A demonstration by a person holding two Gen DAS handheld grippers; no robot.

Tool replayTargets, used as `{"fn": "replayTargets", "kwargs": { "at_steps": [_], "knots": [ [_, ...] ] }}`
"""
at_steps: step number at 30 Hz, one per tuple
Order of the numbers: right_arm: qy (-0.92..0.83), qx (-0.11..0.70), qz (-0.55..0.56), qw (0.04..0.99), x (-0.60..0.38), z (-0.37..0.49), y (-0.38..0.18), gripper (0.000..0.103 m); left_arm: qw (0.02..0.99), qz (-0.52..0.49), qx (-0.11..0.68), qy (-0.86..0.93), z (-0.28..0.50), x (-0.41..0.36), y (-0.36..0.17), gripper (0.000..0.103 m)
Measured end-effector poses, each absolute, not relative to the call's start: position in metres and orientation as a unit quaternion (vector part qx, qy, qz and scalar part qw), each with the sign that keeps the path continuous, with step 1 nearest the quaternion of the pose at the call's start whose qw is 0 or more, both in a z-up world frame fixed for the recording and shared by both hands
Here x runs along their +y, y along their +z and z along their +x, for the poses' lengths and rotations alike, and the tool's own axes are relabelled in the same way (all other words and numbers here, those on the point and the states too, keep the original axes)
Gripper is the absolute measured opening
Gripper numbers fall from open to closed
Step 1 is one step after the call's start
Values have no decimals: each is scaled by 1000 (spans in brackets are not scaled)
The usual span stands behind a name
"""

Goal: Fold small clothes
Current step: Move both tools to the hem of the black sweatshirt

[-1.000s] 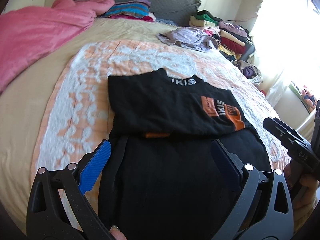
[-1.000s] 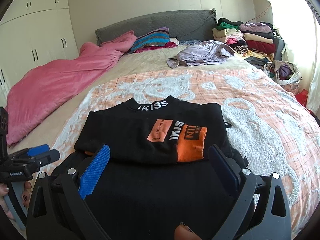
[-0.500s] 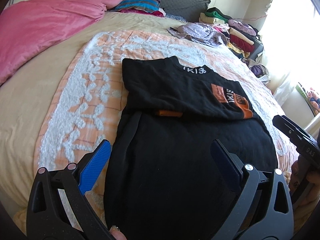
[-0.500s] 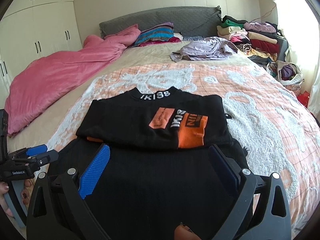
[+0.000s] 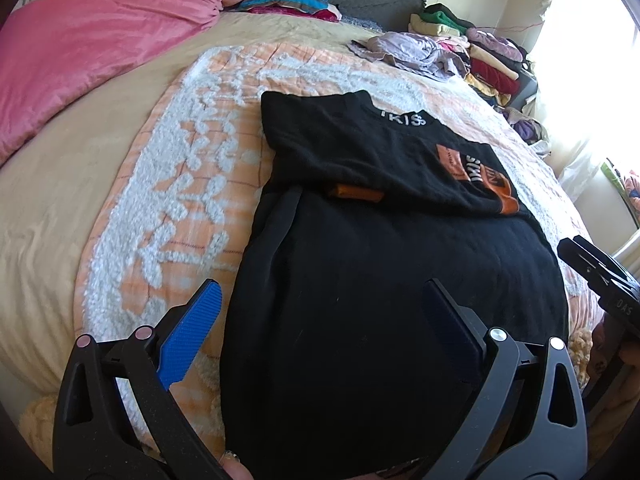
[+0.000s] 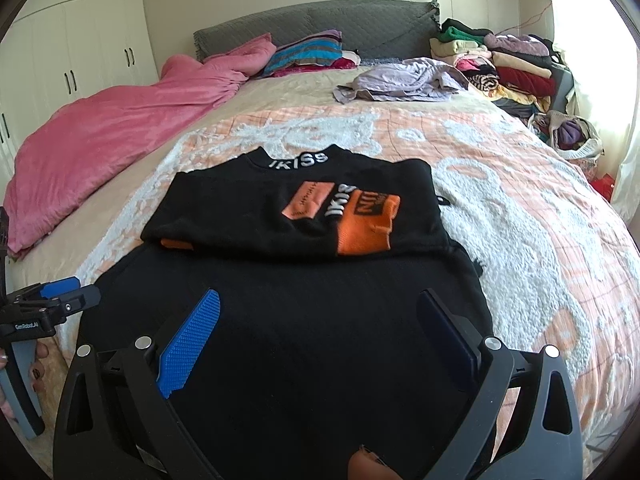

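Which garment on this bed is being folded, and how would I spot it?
Find the orange-and-white patterned blanket on the bed. At its near end lies a black sweater, its top folded. Unlike the crumpled lilac garment farther back, it has white IKISS collar lettering and orange patches.

One black garment (image 6: 280,340); two hand-held grippers (image 5: 320,324) (image 6: 318,324)

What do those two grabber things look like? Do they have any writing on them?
Each is a black plastic frame with triangular cut-outs and silver rivets. The left gripper and right gripper both carry flat, dimpled blue pads. White lettering marks the handle bodies. The fingernails on the hand look painted dark.
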State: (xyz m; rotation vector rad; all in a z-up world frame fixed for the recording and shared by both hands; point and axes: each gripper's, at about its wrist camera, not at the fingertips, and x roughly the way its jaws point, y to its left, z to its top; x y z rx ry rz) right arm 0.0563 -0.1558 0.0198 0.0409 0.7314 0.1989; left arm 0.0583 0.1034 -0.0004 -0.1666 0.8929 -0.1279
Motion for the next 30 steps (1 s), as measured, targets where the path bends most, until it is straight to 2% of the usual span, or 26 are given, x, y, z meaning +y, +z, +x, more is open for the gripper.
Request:
{"fn": "replayTargets", "kwargs": {
  "at_steps": [19,30],
  "knots": [
    [74,379,22,922,-191,31,-2,98,886,-65,456,-43,38,106,-18,93],
    [51,418,34,907,-226,9,-30,98,880,-59,470,-35,26,109,-27,93]
  ]
}}
